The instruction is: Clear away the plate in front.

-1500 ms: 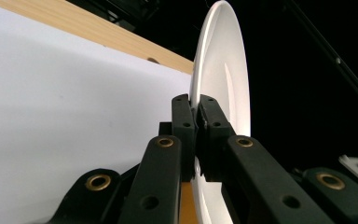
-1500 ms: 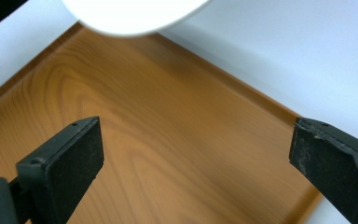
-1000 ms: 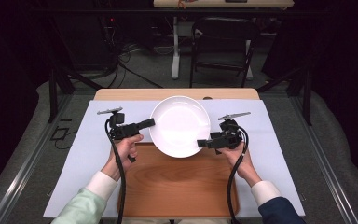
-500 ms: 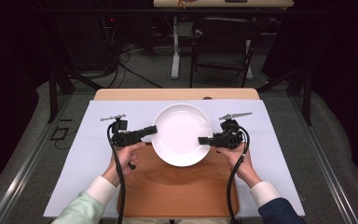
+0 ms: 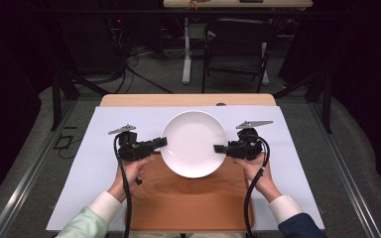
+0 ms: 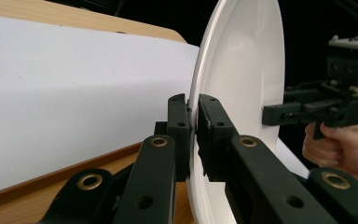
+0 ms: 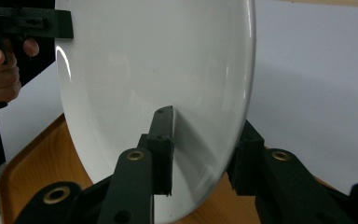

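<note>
A round white plate (image 5: pixel 193 144) hangs between my two grippers, over the far edge of a wooden board (image 5: pixel 193 198). My left gripper (image 5: pixel 162 143) is shut on the plate's left rim. In the left gripper view its jaws pinch the thin edge of the plate (image 6: pixel 242 79), and the gripper (image 6: pixel 193 135) shows no gap. My right gripper (image 5: pixel 219 148) is shut on the right rim. In the right gripper view one jaw lies on the plate (image 7: pixel 144 60) face and the other behind it, where my right gripper (image 7: pixel 205 123) holds.
A white sheet (image 5: pixel 89 163) covers the wooden table (image 5: pixel 188 100) under the board. Beyond the table stand a dark chair (image 5: pixel 235 44) and a white desk leg (image 5: pixel 186 54) on a floor with cables.
Both grippers have carried the plate a little toward the person. My left gripper has levelled out. Over the last half second there is almost no movement.
</note>
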Tool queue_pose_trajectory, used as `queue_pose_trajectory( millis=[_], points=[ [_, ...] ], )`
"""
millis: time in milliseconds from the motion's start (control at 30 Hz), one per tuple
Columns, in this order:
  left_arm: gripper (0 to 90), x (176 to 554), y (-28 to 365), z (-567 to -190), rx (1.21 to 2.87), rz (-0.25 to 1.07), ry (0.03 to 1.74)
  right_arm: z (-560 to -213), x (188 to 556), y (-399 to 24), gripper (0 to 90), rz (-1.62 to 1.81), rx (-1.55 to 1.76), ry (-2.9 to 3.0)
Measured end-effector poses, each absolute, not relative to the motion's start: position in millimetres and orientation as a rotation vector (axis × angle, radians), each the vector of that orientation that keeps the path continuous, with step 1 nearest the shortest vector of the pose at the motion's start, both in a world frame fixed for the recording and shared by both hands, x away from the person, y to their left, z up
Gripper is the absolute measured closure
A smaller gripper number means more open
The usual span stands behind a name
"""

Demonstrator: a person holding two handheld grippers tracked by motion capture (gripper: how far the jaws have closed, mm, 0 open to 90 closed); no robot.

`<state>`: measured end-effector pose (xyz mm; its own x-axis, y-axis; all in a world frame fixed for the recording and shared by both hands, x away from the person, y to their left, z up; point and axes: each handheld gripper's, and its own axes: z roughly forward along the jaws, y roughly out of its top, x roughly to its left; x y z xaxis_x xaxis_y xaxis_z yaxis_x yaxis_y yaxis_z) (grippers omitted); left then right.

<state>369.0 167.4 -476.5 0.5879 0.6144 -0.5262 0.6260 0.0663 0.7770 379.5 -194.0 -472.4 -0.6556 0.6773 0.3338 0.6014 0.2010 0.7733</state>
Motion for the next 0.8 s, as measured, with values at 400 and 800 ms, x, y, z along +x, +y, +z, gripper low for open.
queue_pose_trajectory(
  millis=[400,800],
  points=[
    [82.7,356,170,-472,1.628,0.035,1.032,-461,364,-193,70.4,1.459,1.175,2.364],
    [81.7,344,176,-471,1.645,0.056,1.017,-454,350,-186,72.4,1.460,1.109,2.376]
  ],
)
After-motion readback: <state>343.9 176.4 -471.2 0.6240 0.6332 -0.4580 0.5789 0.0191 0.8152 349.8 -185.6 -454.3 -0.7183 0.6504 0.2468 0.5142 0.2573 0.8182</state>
